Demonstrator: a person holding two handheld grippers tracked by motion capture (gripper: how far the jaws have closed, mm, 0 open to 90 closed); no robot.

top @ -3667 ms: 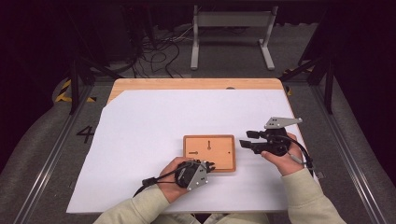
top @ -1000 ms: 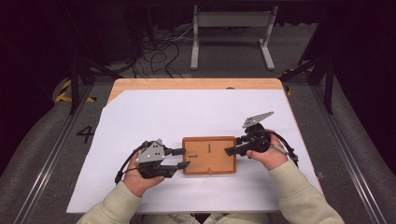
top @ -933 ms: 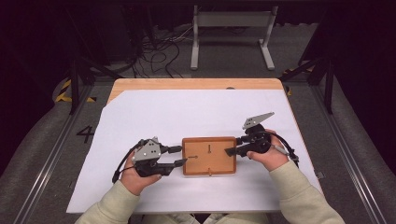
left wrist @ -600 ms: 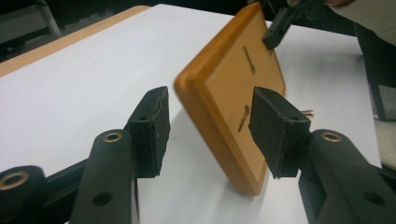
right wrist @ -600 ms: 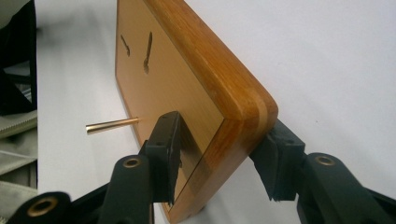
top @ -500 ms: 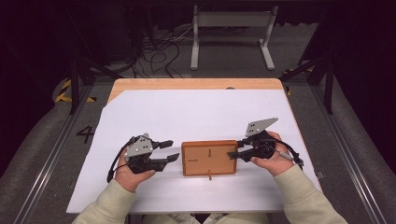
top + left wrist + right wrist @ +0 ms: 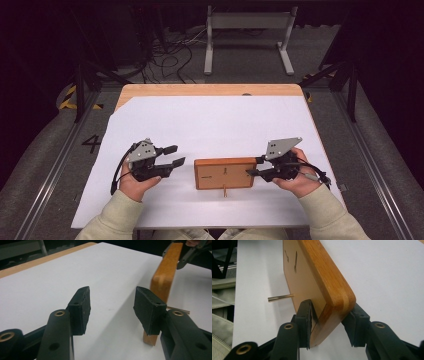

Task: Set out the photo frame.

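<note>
Left gripper (image 7: 172,156): held just off the white sheet covering the table (image 7: 210,120), jaws standing apart with nothing between the pads (image 7: 80,310). They have just been opening, and the wooden board (image 7: 225,172) now lies a short way beyond the fingertips, apart from them, which suggests this gripper has let go and leaves the work to the other hand. In the left gripper view the board's near end rises just past the right-hand pad, with a gap between the two.

Wooden board: stands on edge, tilted, between the two grippers. A thin brass-coloured pin (image 7: 280,298) projects from its flat face toward the person, so a grip by one end probably keeps the jaws off the pin.

Right gripper (image 7: 252,167): closed on the board's right end, one pad on the flat face, the other behind the rounded edge; its jaws have just been closing on the wood. Held so, the board can be steadied or turned with one hand.

Hard to make out: the dark marks (image 7: 291,257) on the board's face are too small to read. How the pin is seated cannot be told, nor how firmly the far pad bears.
</note>
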